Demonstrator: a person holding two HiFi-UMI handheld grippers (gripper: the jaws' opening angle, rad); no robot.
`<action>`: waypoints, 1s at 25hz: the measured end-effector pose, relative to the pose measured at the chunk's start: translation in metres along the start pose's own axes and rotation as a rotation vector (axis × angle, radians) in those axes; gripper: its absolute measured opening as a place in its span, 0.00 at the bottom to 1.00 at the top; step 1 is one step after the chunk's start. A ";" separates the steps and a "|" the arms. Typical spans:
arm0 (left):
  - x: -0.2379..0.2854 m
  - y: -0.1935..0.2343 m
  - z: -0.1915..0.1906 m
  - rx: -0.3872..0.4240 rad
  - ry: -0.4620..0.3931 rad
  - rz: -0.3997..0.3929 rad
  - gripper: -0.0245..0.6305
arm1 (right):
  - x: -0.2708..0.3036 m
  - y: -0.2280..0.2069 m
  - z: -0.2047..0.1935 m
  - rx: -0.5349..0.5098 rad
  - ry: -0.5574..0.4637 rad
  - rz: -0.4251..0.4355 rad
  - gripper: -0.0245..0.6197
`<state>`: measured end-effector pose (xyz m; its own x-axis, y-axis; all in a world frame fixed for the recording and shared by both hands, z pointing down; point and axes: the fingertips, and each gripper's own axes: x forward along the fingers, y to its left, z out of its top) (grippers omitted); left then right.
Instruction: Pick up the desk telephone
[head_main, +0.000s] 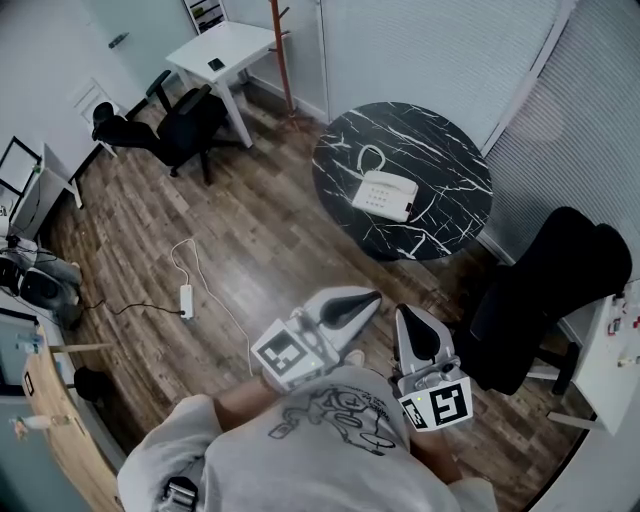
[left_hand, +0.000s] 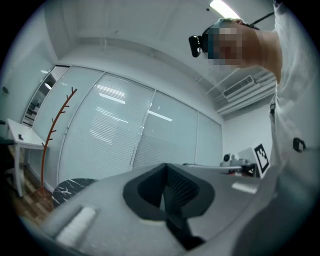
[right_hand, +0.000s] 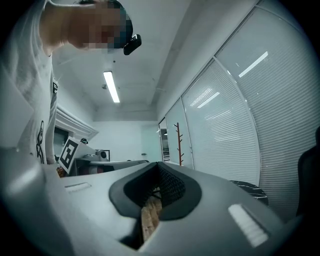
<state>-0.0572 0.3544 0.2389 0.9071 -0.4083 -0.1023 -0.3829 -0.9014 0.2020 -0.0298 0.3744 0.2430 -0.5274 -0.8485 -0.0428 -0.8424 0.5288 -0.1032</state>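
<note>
A white desk telephone (head_main: 386, 194) with a coiled cord lies on a round black marble-patterned table (head_main: 445, 150), seen in the head view well ahead of me. My left gripper (head_main: 366, 300) and right gripper (head_main: 407, 322) are held close to my body over the wooden floor, far short of the table. Both are shut with nothing between their jaws. In the left gripper view the left gripper (left_hand: 165, 192) faces a glass wall with blinds, with an edge of the table (left_hand: 70, 189) at lower left. The right gripper (right_hand: 157, 189) faces along the blinds, level.
A black office chair (head_main: 545, 290) stands right of the table. Another black chair (head_main: 170, 125) and a small white desk (head_main: 222, 50) are at the back left. A power strip with cable (head_main: 186, 298) lies on the floor. A red coat stand (left_hand: 52, 127) rises by the glass wall.
</note>
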 end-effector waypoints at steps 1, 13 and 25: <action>0.004 -0.002 -0.002 -0.001 0.002 0.002 0.04 | -0.003 -0.004 -0.001 0.000 0.001 -0.001 0.05; 0.027 -0.022 -0.030 -0.034 0.016 0.062 0.04 | -0.034 -0.026 -0.015 0.038 0.009 0.044 0.05; 0.035 0.004 -0.041 -0.052 0.011 0.099 0.04 | -0.016 -0.046 -0.031 0.041 0.034 0.060 0.05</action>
<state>-0.0197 0.3419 0.2758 0.8673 -0.4931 -0.0684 -0.4616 -0.8480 0.2605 0.0144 0.3646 0.2790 -0.5808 -0.8138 -0.0165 -0.8044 0.5770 -0.1416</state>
